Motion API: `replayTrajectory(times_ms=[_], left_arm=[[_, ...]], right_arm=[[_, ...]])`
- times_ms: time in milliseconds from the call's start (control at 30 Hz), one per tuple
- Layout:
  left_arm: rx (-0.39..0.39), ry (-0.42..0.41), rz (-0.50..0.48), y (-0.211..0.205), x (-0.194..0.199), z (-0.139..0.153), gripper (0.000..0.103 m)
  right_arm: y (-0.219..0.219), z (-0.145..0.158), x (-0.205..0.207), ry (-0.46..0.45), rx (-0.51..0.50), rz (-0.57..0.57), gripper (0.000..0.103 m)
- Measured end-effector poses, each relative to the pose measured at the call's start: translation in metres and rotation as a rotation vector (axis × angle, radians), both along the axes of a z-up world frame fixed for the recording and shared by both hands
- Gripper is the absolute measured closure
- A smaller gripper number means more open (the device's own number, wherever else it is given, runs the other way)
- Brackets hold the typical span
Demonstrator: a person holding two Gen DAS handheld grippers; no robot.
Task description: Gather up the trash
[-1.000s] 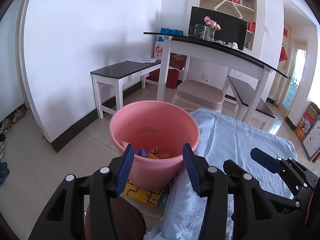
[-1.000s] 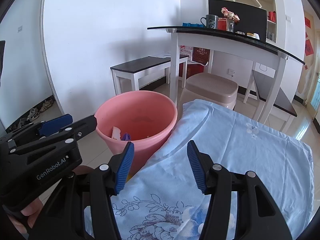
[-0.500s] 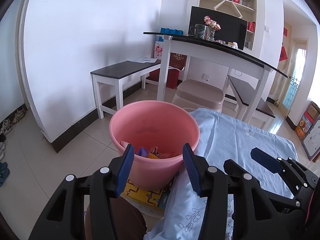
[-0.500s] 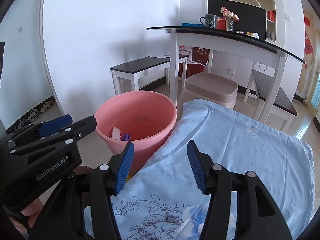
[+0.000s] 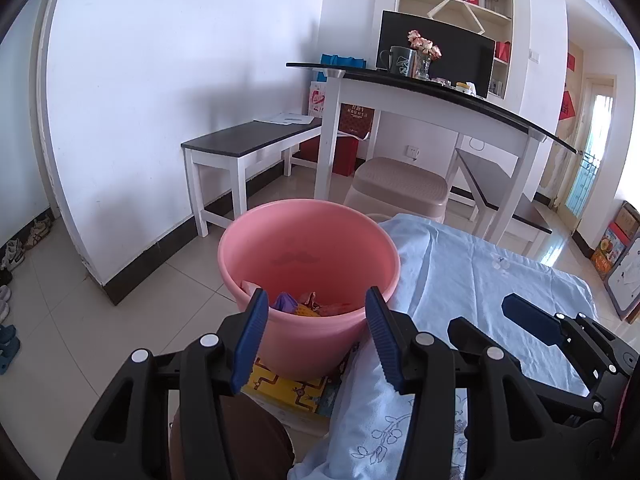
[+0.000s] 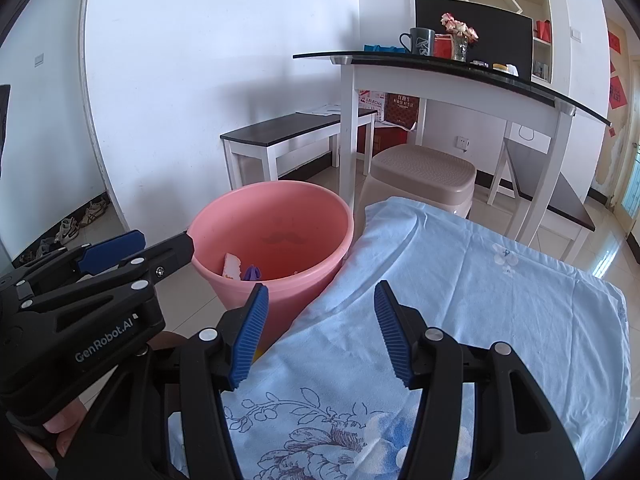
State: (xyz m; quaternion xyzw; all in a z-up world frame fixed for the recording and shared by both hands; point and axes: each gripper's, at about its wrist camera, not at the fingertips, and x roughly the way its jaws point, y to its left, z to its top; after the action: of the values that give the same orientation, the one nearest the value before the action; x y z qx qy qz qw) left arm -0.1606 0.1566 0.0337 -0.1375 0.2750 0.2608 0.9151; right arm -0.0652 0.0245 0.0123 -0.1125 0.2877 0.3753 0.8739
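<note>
A pink plastic bucket [image 5: 308, 256] stands on a yellow box at the left edge of a table covered with a light blue cloth [image 5: 480, 280]. Several pieces of trash [image 5: 304, 305] lie in its bottom, among them a purple scrap and a white wrapper [image 6: 232, 266]. The bucket also shows in the right wrist view [image 6: 276, 240]. My left gripper [image 5: 314, 334] is open and empty, just in front of the bucket. My right gripper [image 6: 320, 330] is open and empty above the cloth [image 6: 460, 288], to the right of the bucket.
A beige stool [image 5: 400, 188] stands behind the table. A white desk [image 5: 420, 92] with a mug, flowers and a monitor is further back, with dark benches [image 5: 248, 144] beside it. Shoes [image 5: 12, 256] lie by the left wall.
</note>
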Motion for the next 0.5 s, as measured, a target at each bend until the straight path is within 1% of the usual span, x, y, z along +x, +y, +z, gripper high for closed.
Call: replayTrajectory(times_ms=[433,500], left_arm=[[-0.002,0.005,0.001,0.0000,-0.0009,-0.0050,0.053],[-0.003,0.008,0.001,-0.0011,-0.0005,-0.0094,0.053]], right_arm=[[-0.0009,-0.0039,0.0008,0.006,0.001,-0.002,0.047],[-0.0006,-0.0069,0.0011,0.009,0.001,-0.004,0.047]])
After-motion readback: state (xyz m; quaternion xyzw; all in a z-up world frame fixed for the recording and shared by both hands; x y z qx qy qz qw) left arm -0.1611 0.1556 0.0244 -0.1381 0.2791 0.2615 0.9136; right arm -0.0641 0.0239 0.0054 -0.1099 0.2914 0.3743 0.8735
